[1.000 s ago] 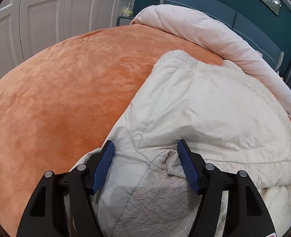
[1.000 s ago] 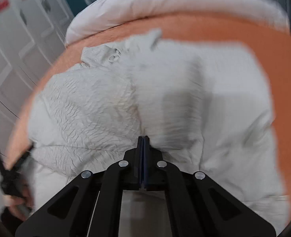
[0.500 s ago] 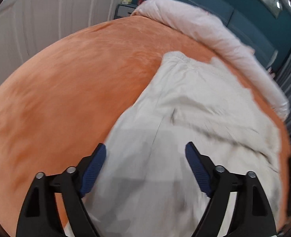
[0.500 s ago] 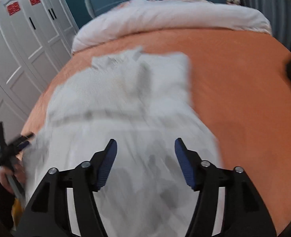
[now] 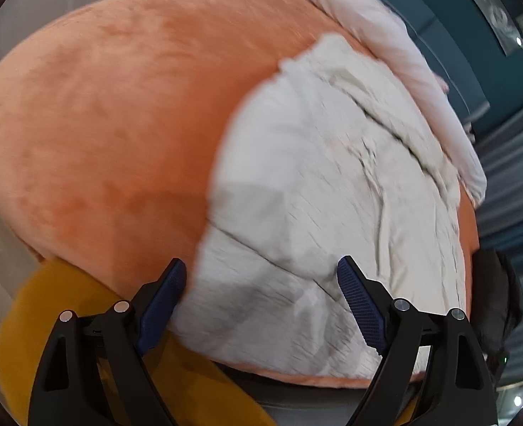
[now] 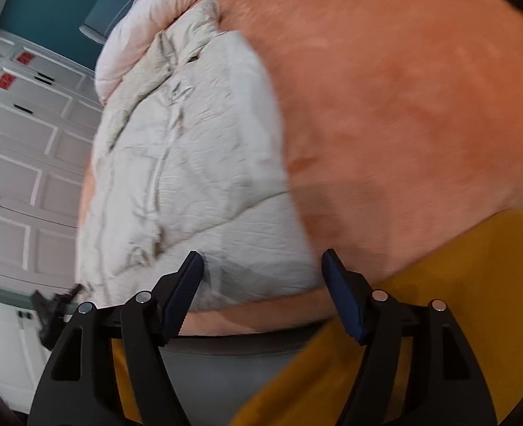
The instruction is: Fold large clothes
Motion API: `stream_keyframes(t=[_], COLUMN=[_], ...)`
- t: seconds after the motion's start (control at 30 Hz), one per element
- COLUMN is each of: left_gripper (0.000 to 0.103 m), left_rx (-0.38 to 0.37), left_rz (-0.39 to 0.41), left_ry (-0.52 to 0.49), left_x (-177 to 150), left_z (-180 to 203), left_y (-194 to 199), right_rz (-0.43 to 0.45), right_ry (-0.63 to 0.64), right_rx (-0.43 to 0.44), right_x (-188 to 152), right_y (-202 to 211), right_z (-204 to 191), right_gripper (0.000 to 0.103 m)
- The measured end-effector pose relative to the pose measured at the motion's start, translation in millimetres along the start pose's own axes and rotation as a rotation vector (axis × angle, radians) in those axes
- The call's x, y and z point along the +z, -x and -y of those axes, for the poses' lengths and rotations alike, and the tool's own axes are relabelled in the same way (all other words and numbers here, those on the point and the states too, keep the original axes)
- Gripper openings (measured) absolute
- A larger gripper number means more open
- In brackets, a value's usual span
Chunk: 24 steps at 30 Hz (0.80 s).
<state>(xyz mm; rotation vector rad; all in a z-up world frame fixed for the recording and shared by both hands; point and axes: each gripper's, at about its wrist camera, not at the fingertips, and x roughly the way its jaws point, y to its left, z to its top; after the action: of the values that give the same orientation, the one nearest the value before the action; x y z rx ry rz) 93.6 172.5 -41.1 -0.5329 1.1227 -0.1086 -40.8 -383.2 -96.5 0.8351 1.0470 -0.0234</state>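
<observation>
The bed (image 5: 94,113) with its orange plush cover fills most of both views, and a rolled pale duvet (image 5: 396,53) lies along its far end under the teal headboard. On this cover lies the garment I must fold, a cream padded jacket (image 5: 332,184). It rests flat and already looks folded into a long narrow shape, its near hem at the bed edge close to me. The jacket's long axis runs away from me: in the left wrist view from about 6 o'clock up to 1 o'clock, in the right wrist view from 6 o'clock up to 11 o'clock. A mustard-yellow cloth (image 6: 474,284) hangs below the bed edge.

My left hand-held gripper (image 5: 261,298) hovers over the near hem with its blue pads wide apart and nothing between them; the cloth lies below, not touched. My right hand-held gripper (image 6: 261,284) is opening at this moment, its jaws also apart and holding nothing, above the near right corner of the hem. In the right view I see the other tool small at 8 o'clock.

I judge both hands are about equally near the hem, one at each corner. The next fold probably brings this near end toward 12 o'clock.
</observation>
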Motion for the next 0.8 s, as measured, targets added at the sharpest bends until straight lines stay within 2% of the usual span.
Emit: stream_keyframes(t=[0.07,0.13,0.2,0.27,0.3,0.33,0.37,0.43,0.53,0.63,0.8], left_gripper=[0.084,0.083,0.072,0.047,0.04,0.028,0.018,0.007,0.002,0.002,0.002], left_rx=[0.032,0.045,0.023,-0.002,-0.009,-0.013,-0.02,-0.048,-0.083,-0.108,-0.108], left_rz=[-0.008,0.001,-0.001,-0.015,-0.014,-0.007,-0.002,0.007,0.032,0.045,-0.006], left_ry=[-0.031,-0.037,-0.025,-0.051,-0.069,-0.096,-0.114,-0.135,-0.169,-0.216,-0.334], left_x=[0,0,1,2,2,3,3,4,6,1,-32], left_z=[9,11,14,18,21,26,27,32,40,50,63], left_y=[-7,-10,-8,-5,-1,6,14,27,54,84,135], right_rz=[0.014,0.022,0.03,0.021,0.024,0.029,0.039,0.05,0.064,0.04,-0.111], right_ry=[0.004,0.0,0.011,0.031,0.045,0.065,0.094,0.128,0.185,0.252,0.43], right_rx=[-0.01,-0.024,-0.02,0.008,0.018,0.028,0.03,0.035,0.046,0.034,-0.071], right_x=[-1,-1,-4,-6,-7,-8,-8,-9,-8,-10,-37], right_y=[-6,-13,-15,-9,-6,-2,4,15,37,58,89], right_z=[-9,-14,-19,-19,-22,-25,-31,-40,-55,-67,-81], right_gripper=[0.075,0.076,0.07,0.044,0.036,0.024,0.019,0.015,0.012,0.011,0.01])
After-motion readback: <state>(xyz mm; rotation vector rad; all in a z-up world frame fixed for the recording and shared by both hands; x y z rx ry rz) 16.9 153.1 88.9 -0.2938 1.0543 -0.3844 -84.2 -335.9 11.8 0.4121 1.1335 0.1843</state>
